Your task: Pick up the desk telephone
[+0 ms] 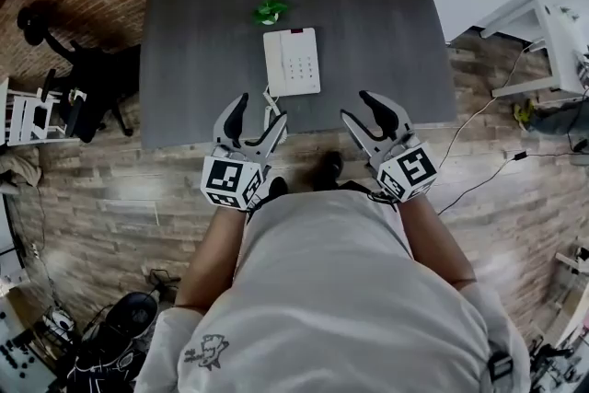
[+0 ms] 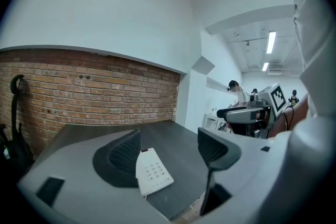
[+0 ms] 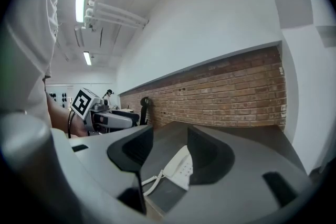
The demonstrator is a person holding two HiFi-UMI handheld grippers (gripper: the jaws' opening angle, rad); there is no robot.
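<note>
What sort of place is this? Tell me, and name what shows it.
Probably an office or lab workroom: a white push-button desk telephone sits on a dark grey rectangular table, a red brick wall runs behind it, and long fluorescent ceiling lights show farther back.

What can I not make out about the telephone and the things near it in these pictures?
- Telephone key labels: too small, head view.
- Green object beyond it: too small to identify, head view.
- Telephone's left edge: behind a jaw of the left tongs, left gripper view.
- Its right part: behind a jaw of the right tongs, right gripper view.
</note>
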